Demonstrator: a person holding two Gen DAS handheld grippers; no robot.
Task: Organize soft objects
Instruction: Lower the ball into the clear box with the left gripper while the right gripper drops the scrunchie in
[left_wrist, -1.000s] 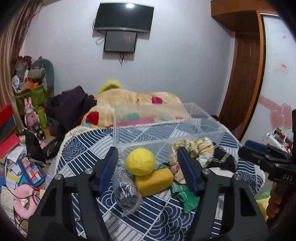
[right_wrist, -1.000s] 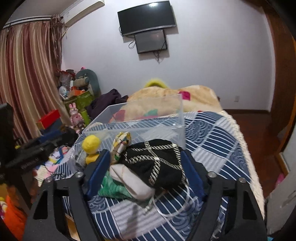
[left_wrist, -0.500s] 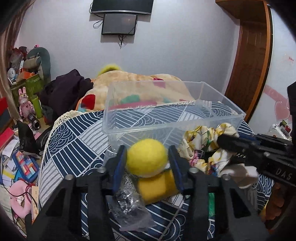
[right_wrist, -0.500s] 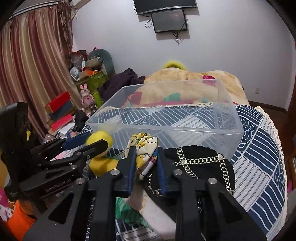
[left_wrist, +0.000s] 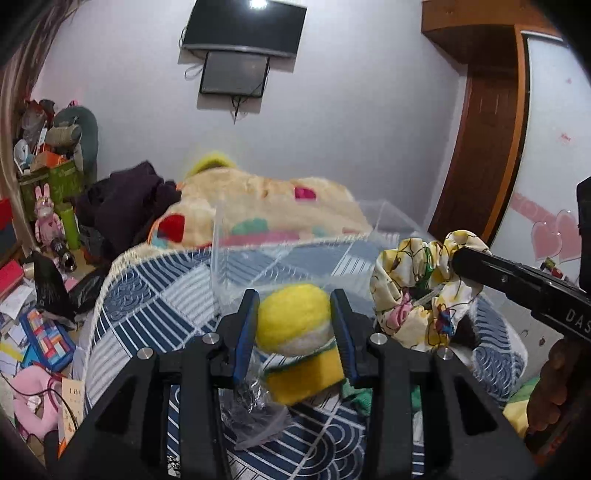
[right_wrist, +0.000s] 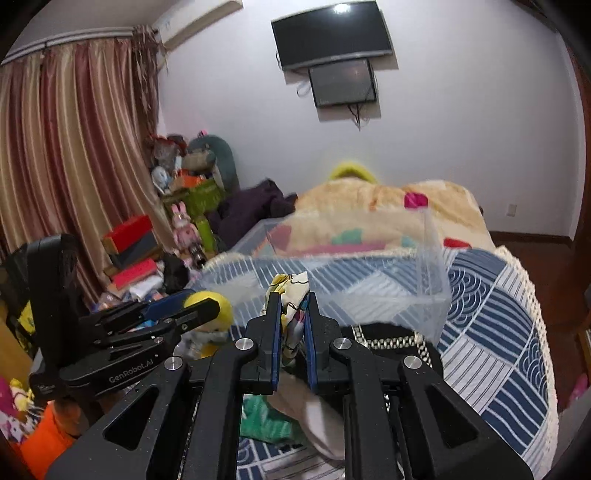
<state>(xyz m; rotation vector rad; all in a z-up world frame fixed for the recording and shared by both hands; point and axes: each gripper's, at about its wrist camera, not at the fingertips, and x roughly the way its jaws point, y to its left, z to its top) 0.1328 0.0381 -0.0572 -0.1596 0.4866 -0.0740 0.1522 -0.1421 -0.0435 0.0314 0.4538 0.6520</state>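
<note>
From my feed I can read "GenRobot.AI" in pale letters along the black side of the left gripper (right_wrist: 192, 314), as the right wrist camera shows it. In the left wrist camera, the black body of the right gripper (left_wrist: 465, 264) carries the letters "DAS" before the frame edge cuts the word off. A tan card (left_wrist: 72, 397) on the floor at lower left shows "LO", and I cannot make out the rest.
</note>
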